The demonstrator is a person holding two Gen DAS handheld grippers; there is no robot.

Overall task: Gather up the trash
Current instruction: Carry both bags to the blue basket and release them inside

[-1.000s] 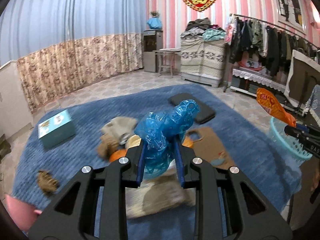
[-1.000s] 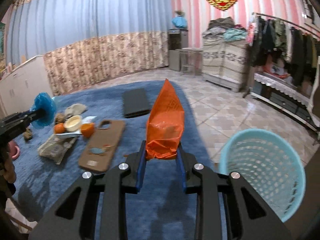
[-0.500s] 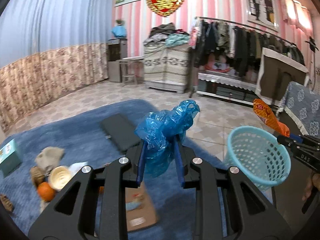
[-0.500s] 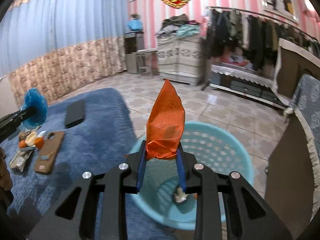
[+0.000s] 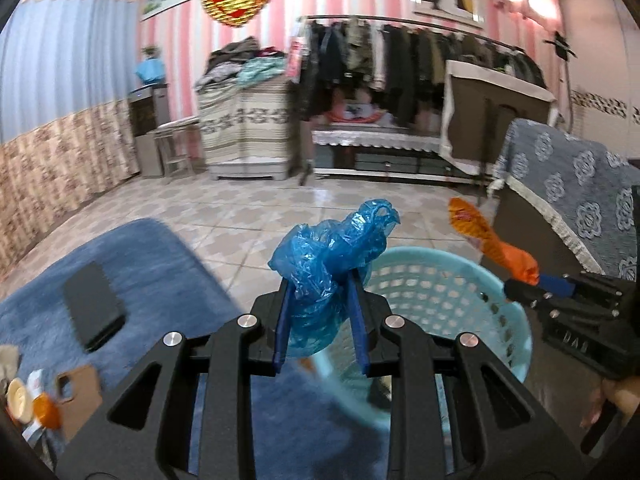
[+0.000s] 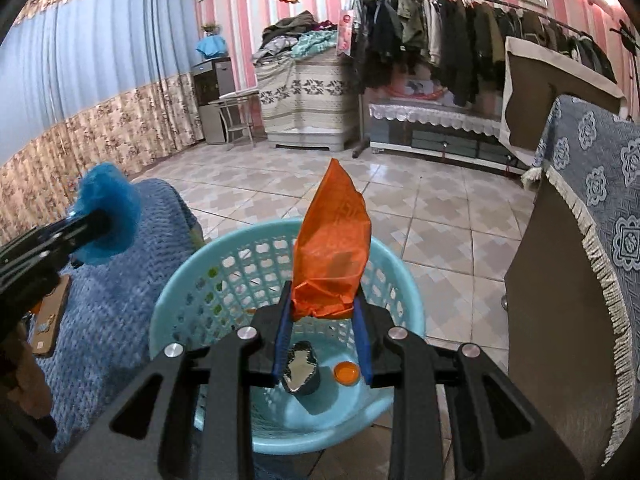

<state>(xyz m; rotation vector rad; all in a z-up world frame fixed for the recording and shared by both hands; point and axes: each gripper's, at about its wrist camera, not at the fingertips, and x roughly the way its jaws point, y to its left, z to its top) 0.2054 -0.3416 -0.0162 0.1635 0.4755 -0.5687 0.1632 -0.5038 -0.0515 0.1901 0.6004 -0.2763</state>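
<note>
My left gripper (image 5: 319, 320) is shut on a crumpled blue plastic bag (image 5: 328, 256) and holds it at the near left rim of the light blue mesh basket (image 5: 448, 280). My right gripper (image 6: 322, 334) is shut on an orange wrapper (image 6: 332, 248) and hangs over the basket (image 6: 188, 280). In the basket lie a foil cup (image 6: 300, 368) and an orange cap (image 6: 346, 373). The right gripper with its wrapper (image 5: 492, 240) shows at the right of the left wrist view. The blue bag (image 6: 106, 212) shows at the left of the right wrist view.
A blue rug (image 5: 132, 264) carries a black pad (image 5: 94, 312), a brown phone case (image 5: 78, 396) and small trash (image 5: 24, 396) at the left. A cloth-covered cabinet (image 6: 580, 240) stands right of the basket. Tiled floor (image 6: 420, 200), clothes rack and furniture lie beyond.
Both grippers have swung right from the rug to the basket. The right gripper now hangs over the basket and the left has come up to its rim. Both still hold their trash.
</note>
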